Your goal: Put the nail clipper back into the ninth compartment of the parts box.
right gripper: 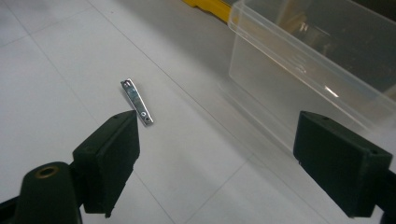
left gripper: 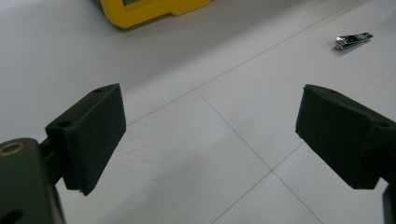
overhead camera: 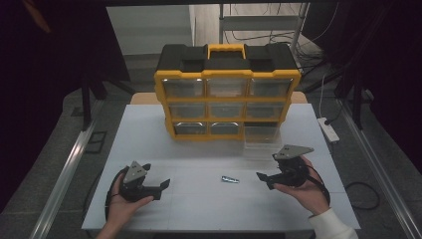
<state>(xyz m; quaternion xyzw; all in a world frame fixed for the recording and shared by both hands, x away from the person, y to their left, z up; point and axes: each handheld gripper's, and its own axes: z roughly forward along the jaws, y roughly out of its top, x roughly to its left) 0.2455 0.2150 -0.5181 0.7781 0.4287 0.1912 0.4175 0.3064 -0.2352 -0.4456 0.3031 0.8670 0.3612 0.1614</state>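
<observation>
The left gripper (left gripper: 210,135) held its 2 black jaws wide apart above the white table (left gripper: 187,60), with nothing between them. Thin seams crossed the tabletop beneath and met between the jaws. A small metal nail clipper (left gripper: 353,40) lay flat near the upper right, well apart from the jaws. A yellow corner of the organizer (left gripper: 149,9) stood at the top edge.

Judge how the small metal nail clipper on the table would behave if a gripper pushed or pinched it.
The nail clipper looks rigid polished metal lying flat, so it would probably slide on the smooth white table, not roll. Being thin and low, it may slip from the wide right gripper pads.
</observation>
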